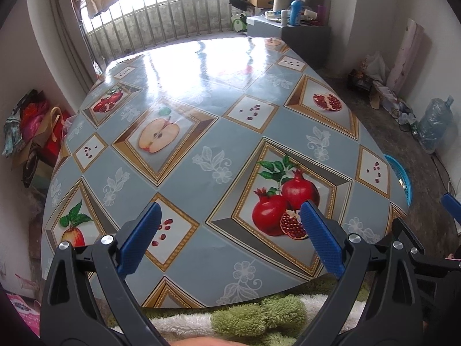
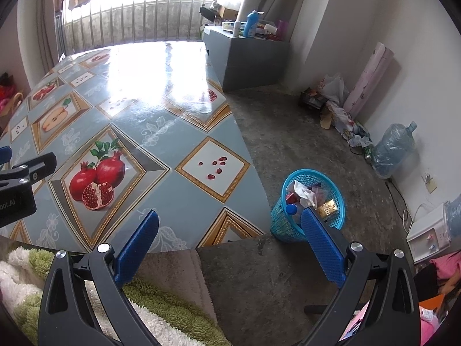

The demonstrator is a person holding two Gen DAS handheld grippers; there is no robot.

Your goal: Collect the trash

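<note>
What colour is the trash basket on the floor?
Bright blue trash basket, clearest in the right wrist view.

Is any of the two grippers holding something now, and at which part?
Nothing is held. The left gripper and the right gripper both stand open, with nothing between their fingers.

Table (image 1: 201, 106): fruit-print oilcloth cover. Grey cabinet (image 2: 247, 57): carries a blue bottle (image 2: 251, 24) and small items, blurred. Large water jug (image 2: 394, 150): on the floor, against the wall. Pink roll (image 2: 371, 77): leaning upright.
</note>
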